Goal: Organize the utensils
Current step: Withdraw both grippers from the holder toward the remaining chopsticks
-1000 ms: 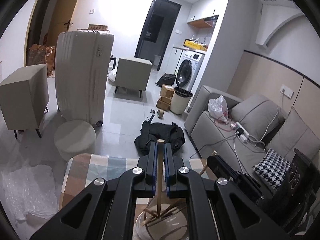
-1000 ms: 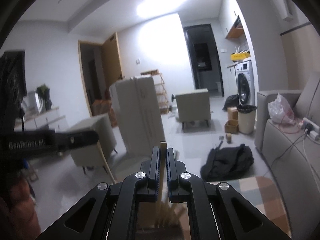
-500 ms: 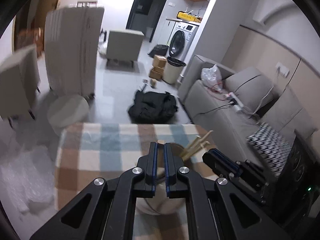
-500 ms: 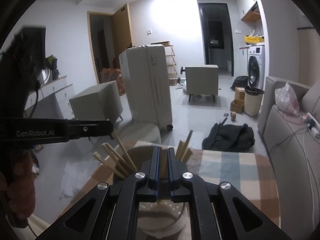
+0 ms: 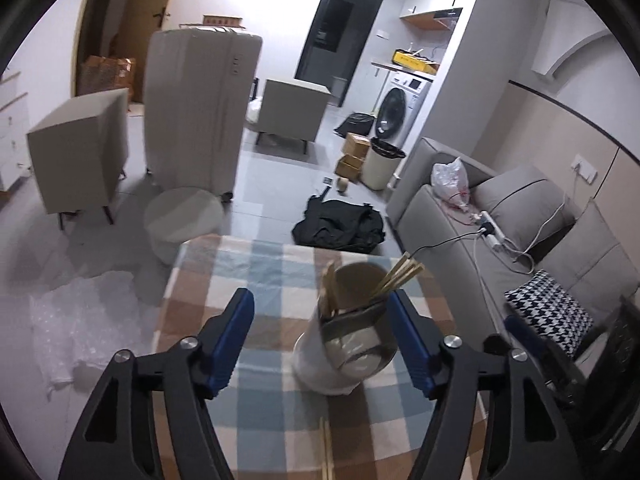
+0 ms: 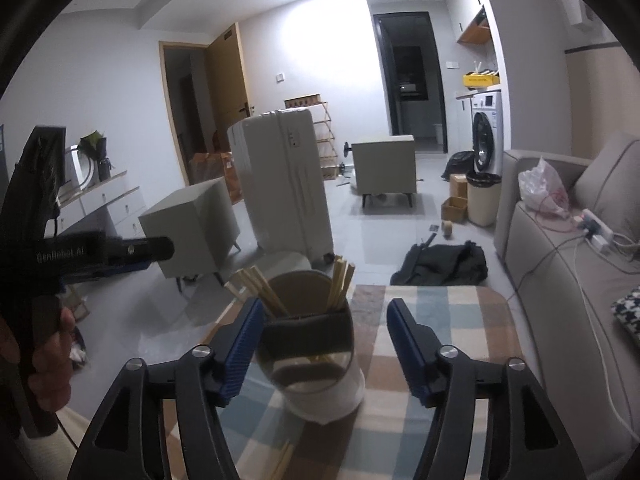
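A white cylindrical holder (image 5: 344, 352) (image 6: 320, 376) stands on the checked tablecloth (image 5: 248, 272) (image 6: 448, 320), with several wooden chopsticks (image 5: 400, 276) (image 6: 260, 292) leaning in it. My left gripper (image 5: 320, 300) is opening. Its blue pads (image 5: 236, 320) stand wide and press on nothing, and the holder sits just beyond them. My right gripper (image 6: 325, 304) is opening too, its jaws wide on either side of the holder and apart from it. A loose pair of chopsticks (image 5: 326, 448) (image 6: 284, 460) lies on the cloth below the holder.
A grey sofa (image 5: 520, 216) (image 6: 560, 264) runs along the table's right side. On the floor beyond lie a black bag (image 5: 340, 228), a round stool (image 5: 184, 216) and bubble wrap (image 5: 80, 328). A hand (image 6: 44, 360) holds the left gripper at the right wrist view's left edge.
Each gripper was shut on an upright chopstick above the holder. Both have lowered, let go and opened wide, and have drawn back from the holder, where the chopsticks now stand.
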Action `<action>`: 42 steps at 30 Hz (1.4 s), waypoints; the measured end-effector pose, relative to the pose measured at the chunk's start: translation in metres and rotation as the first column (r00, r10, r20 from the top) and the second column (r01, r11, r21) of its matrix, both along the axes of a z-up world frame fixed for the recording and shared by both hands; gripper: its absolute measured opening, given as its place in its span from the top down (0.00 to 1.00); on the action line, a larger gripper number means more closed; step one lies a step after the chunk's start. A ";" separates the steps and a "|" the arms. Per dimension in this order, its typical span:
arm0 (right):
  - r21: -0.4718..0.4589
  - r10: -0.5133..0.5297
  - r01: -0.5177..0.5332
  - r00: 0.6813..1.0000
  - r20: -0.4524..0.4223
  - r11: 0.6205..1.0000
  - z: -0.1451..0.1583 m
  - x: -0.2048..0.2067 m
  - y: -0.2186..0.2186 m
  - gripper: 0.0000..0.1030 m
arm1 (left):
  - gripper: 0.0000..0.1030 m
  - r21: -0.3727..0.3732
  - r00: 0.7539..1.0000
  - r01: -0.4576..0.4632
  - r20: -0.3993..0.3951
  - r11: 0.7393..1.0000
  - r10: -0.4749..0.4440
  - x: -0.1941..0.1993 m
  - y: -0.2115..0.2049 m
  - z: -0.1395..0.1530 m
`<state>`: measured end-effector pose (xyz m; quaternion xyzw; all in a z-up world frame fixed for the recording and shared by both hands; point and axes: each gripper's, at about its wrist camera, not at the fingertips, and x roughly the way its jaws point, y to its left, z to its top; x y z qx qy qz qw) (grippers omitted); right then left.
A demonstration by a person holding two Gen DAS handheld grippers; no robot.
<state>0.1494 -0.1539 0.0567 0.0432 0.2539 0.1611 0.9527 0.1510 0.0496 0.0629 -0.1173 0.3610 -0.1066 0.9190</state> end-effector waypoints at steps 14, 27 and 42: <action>0.006 -0.005 0.005 0.995 -0.097 1.000 -0.017 -0.045 -0.003 0.09 | 0.18 0.152 0.999 -0.052 0.022 0.987 0.049 -0.046 -0.011 -0.018; -0.015 0.028 -0.035 0.946 -0.323 0.999 -0.067 -0.046 0.010 0.06 | 0.16 0.202 0.991 -0.088 -0.082 0.975 0.106 -0.065 0.001 -0.060; -0.128 0.037 -0.172 0.721 -0.692 0.977 -0.177 0.000 0.067 0.50 | 0.16 0.159 0.964 -0.126 -0.214 0.979 0.158 -0.040 0.043 -0.092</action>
